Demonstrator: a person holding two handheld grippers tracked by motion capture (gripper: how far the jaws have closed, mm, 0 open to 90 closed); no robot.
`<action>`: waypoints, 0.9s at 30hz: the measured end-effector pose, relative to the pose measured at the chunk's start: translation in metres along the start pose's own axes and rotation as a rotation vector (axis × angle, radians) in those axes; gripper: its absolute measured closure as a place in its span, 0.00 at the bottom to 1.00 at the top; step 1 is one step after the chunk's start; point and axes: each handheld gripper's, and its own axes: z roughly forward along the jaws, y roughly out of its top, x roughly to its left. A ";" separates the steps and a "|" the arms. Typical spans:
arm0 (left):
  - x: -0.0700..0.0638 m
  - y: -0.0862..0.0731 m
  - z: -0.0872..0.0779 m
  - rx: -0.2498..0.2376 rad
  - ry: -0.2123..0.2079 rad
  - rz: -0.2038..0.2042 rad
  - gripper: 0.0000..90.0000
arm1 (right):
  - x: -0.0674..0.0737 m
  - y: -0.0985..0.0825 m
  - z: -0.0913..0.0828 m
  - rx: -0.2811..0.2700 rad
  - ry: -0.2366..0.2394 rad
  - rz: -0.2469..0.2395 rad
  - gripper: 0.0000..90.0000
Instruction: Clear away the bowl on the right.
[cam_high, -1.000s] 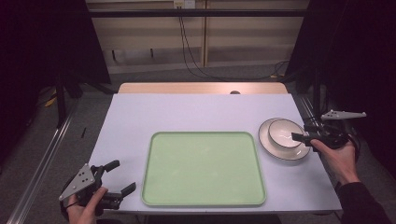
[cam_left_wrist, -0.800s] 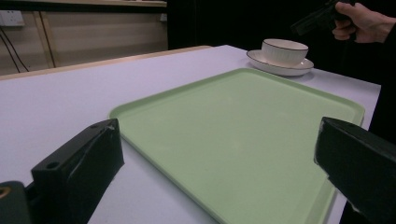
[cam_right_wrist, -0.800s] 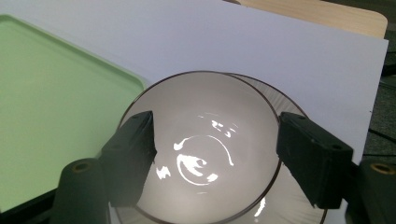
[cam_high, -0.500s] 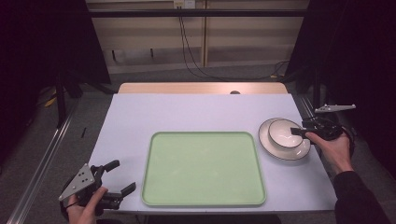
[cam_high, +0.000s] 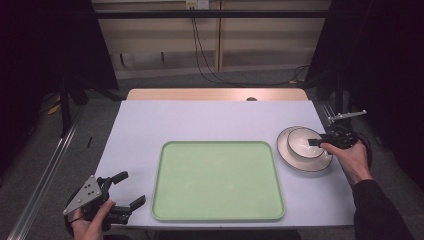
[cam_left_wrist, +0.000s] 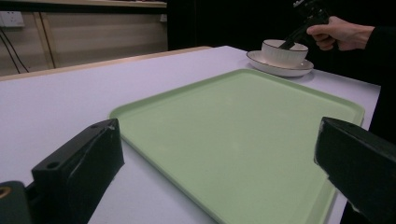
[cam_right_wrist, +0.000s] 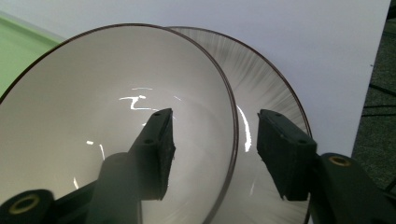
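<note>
Your right claw (cam_right_wrist: 212, 154) is spread, one jaw inside the bowl (cam_right_wrist: 116, 116), one outside, straddling its rim and not yet pinching. The bowl sits on the plate (cam_high: 320, 165) at the counter's (cam_high: 210, 120) right edge, beside the green tray (cam_high: 217, 180). Close squarely on the wall, low enough not to slip. Left claw (cam_high: 127, 190) hangs spread at the near-left corner, empty.

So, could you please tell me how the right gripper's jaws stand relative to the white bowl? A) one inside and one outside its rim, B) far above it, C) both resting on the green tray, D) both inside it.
A: in the right gripper view, the right gripper is open and straddles the rim of the bowl, not yet closed on it.
</note>
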 end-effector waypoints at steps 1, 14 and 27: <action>0.000 0.000 0.000 0.000 0.002 0.003 0.01 | 0.000 0.000 0.002 0.016 -0.005 -0.001 0.60; -0.001 0.000 0.001 0.001 -0.001 -0.010 0.01 | -0.003 -0.003 0.011 0.052 0.014 0.020 0.83; -0.001 0.000 0.001 0.000 -0.003 -0.009 0.01 | -0.007 -0.002 0.009 0.039 0.047 0.078 0.92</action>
